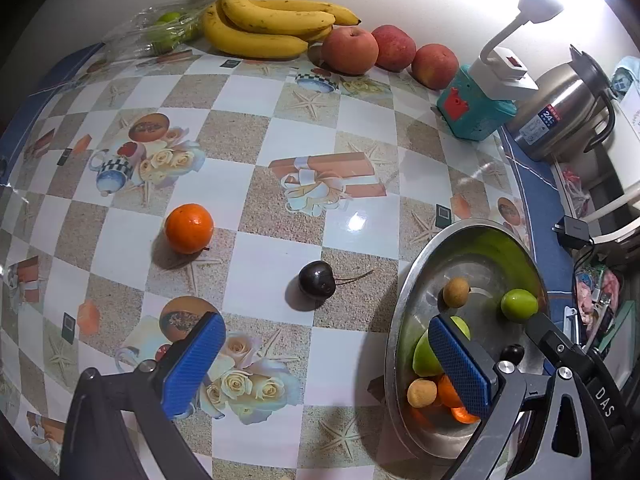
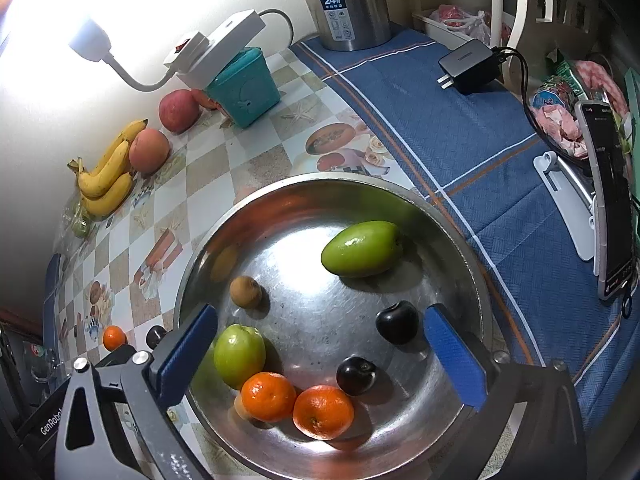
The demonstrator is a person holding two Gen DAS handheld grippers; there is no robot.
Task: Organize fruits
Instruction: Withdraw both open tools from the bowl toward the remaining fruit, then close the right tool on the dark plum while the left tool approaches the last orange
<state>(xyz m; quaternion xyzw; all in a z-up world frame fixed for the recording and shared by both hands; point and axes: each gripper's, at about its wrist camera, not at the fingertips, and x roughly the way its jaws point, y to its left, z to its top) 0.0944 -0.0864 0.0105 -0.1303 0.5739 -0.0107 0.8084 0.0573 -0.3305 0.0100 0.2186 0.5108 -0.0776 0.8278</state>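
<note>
A steel bowl holds two green fruits, two oranges, two dark plums and small brown fruits. My right gripper is open and empty, just above the bowl. My left gripper is open and empty above the table, left of the bowl. Ahead of it lie a dark plum and an orange on the checked tablecloth. The right gripper's dark body shows over the bowl in the left wrist view.
Bananas, three apples and bagged green fruit line the wall. A teal box with a white lamp, a steel kettle, a charger and a phone sit nearby.
</note>
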